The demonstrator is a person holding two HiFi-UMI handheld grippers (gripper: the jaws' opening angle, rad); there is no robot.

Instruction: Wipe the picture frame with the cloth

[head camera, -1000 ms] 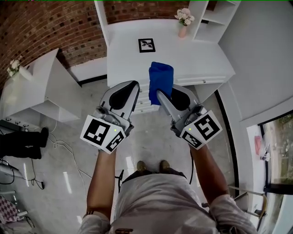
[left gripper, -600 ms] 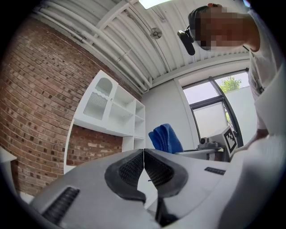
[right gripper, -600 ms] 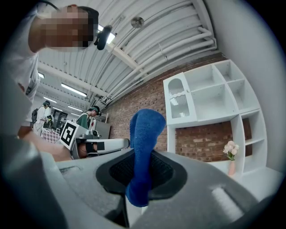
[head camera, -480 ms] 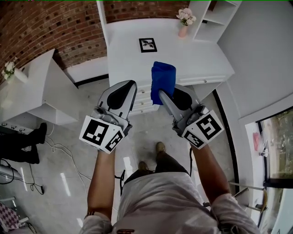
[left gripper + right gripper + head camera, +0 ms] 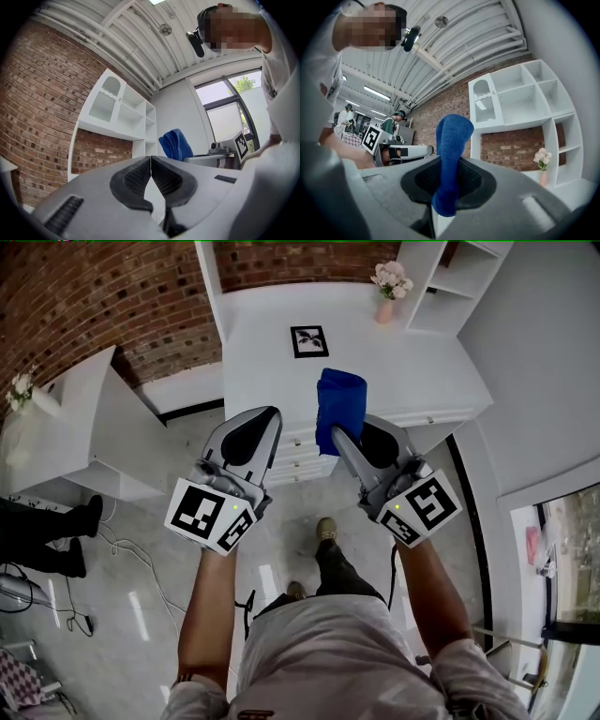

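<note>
A small black picture frame (image 5: pixel 309 340) lies flat on the white desk (image 5: pixel 272 381) ahead of me. My right gripper (image 5: pixel 339 435) is shut on a folded blue cloth (image 5: pixel 339 407), which stands up from its jaws over the desk's front edge; the cloth (image 5: pixel 451 159) fills the middle of the right gripper view. My left gripper (image 5: pixel 274 414) is shut with nothing in it, its pads (image 5: pixel 140 178) pressed together. It is held beside the right one, short of the desk. The blue cloth (image 5: pixel 177 144) also shows in the left gripper view.
A pink vase of flowers (image 5: pixel 388 294) stands at the desk's back right, beside white shelving (image 5: pixel 450 277). Drawers (image 5: pixel 302 451) face me under the desk top. A low white cabinet (image 5: pixel 84 427) stands to the left by the brick wall. Another person's feet (image 5: pixel 56 535) show at far left.
Both grippers and the cloth have come closer to the desk as the person steps forward. The cloth now overlaps the desk's front edge. Neither gripper's jaws have changed.
</note>
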